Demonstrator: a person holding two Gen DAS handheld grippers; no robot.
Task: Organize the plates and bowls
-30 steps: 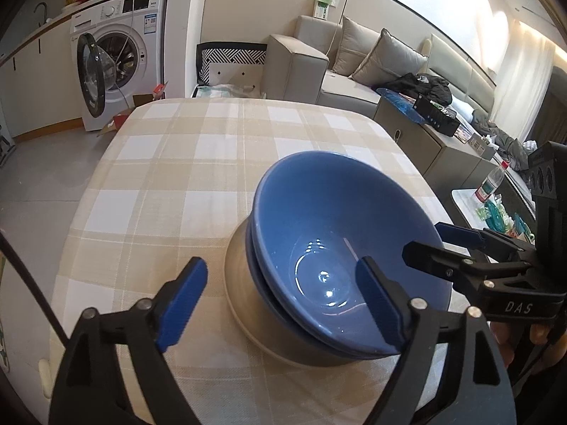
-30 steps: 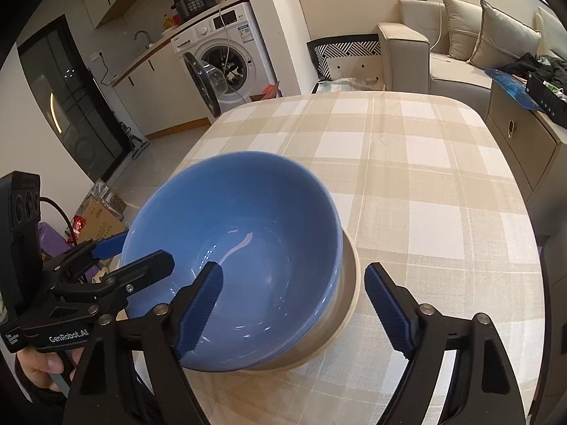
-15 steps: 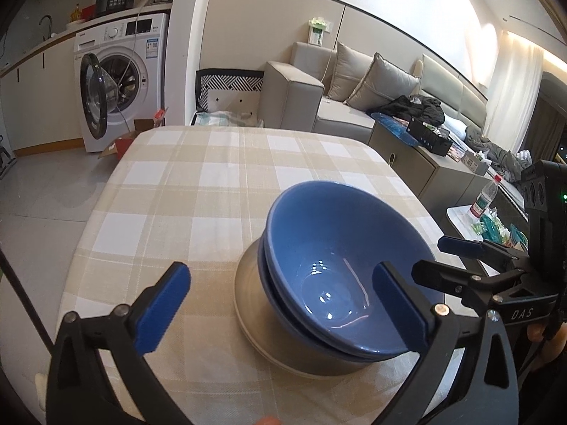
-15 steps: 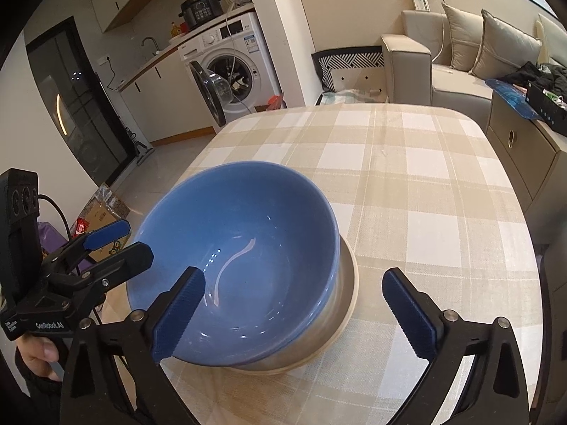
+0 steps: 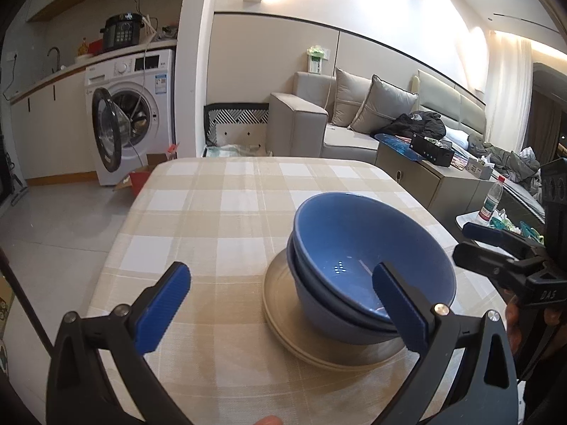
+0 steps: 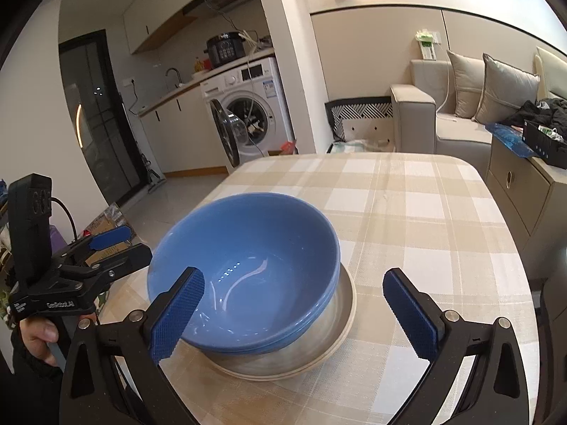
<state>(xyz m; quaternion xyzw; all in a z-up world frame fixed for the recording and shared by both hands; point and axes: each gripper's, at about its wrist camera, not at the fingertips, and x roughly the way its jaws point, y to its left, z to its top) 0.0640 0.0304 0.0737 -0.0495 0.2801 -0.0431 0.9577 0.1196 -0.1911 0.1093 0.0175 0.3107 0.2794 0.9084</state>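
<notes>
Two blue bowls (image 5: 354,244) (image 6: 255,233) sit nested on a stack of beige plates (image 5: 319,350) (image 6: 348,318) near the front of the checked table (image 5: 230,212) (image 6: 407,212). My left gripper (image 5: 281,276) hangs open at the stack's left. Its right finger shows in front of the bowls' near rim, and no pad presses on them. My right gripper (image 6: 293,279) is open on the stack's right side, its left finger over the near rim. Each gripper appears in the other's view: the right gripper (image 5: 496,248) and the left gripper (image 6: 106,244), held by a hand.
The far half of the table carries only the cloth. Beyond it are a washing machine (image 5: 134,120) with its door ajar, a sofa (image 5: 354,120) and a low cabinet (image 6: 524,184) to the right. A water bottle (image 5: 490,202) stands on a side table.
Both grippers' jaws have widened and both have drawn back from the bowls while tilting up, so more of the room shows. The bowl stack has stayed in place on the plates.
</notes>
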